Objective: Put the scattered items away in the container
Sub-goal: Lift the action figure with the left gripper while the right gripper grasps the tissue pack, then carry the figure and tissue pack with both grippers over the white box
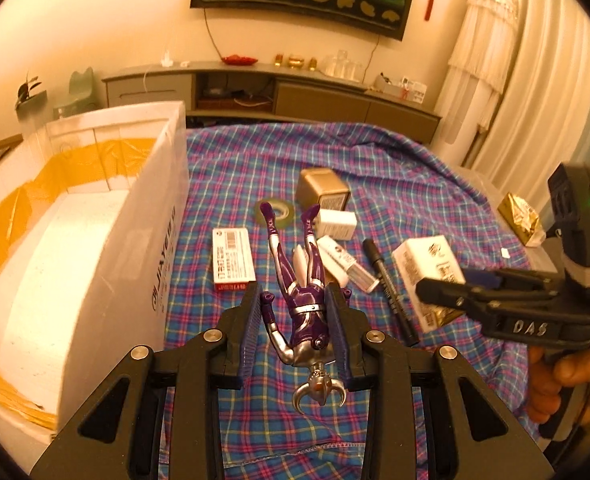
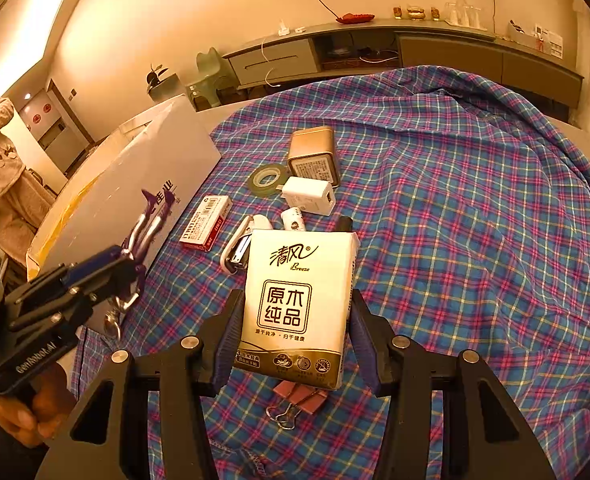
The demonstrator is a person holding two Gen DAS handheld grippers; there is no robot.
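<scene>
Purple-and-silver toy figure sits clamped in our left hand-held gripper, pads pressing its torso, legs pointing away, horned head hanging toward the camera. Our right hand-held gripper is clenched on the tissue pack, pads on both long edges. Both loads look lifted clear of the plaid cloth covering the worktop.

The container, a white foam box w/ yellow tape on its rim, stands at the left, open top facing up, just beside the figure in the left wrist view. So the step in hand, as we judge it: carry both over and drop them in.

To do it well:
- Left goes first, since it's nearer the box; bring the figure over the near wall before releasing, bc its arms and horns could catch the rim.
- Keep the grip firm; the figure is thin and glossy, so it may twist.
- Right follows w/o crossing the left hand-held gripper; the pack is soft, so no extra squeeze.
- Release low inside the box, not from height.

Still on the cloth: gold tin, tape roll, white charger, red-white box, black marker, pink binder clip.
</scene>
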